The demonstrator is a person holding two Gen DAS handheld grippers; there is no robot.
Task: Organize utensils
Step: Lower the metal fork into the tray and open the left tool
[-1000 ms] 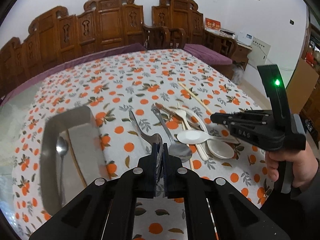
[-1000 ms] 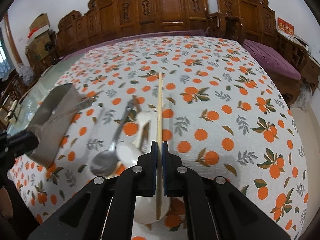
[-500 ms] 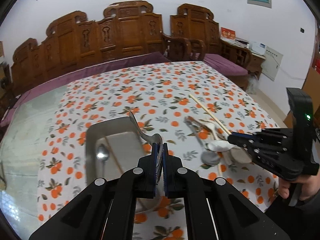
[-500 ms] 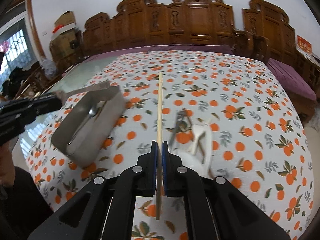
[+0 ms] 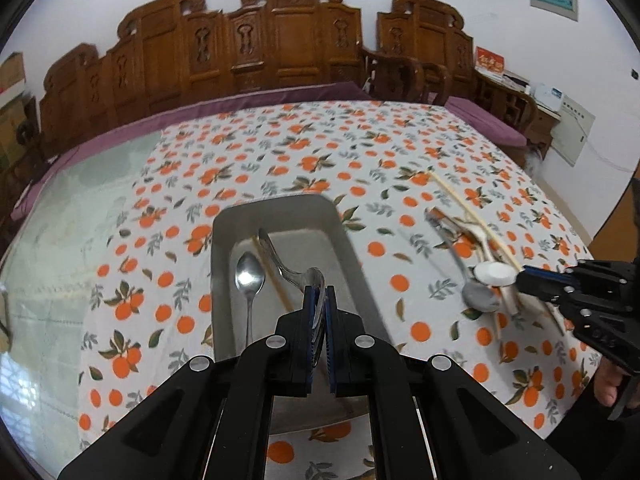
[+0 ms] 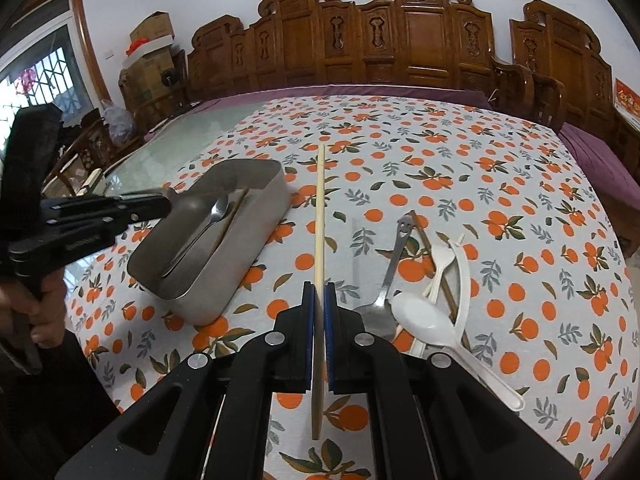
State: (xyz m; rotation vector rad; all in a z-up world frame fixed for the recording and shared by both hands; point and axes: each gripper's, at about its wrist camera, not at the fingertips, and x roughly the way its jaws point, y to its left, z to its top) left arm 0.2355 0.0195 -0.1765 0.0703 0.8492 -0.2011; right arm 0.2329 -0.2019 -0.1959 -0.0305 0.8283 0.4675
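- The left tool point(image 5: 319, 292), low in the centre of its own frame, is clamped on the bowl of a metal spoon point(image 5: 290, 266) whose handle reaches up over the metal tray point(image 5: 352, 258).
- Inside the tray lie a second spoon point(image 5: 250, 280) and what looks like a chopstick point(image 5: 270, 274), partly hidden.
- The right tool point(image 6: 319, 292) is clamped on a pale chopstick point(image 6: 319, 216) pointing up the frame.
- At lower right, loose on the orange-patterned surface point(image 6: 500, 184), sit a white plastic spoon point(image 6: 424, 320) and a metal spoon point(image 6: 390, 272).
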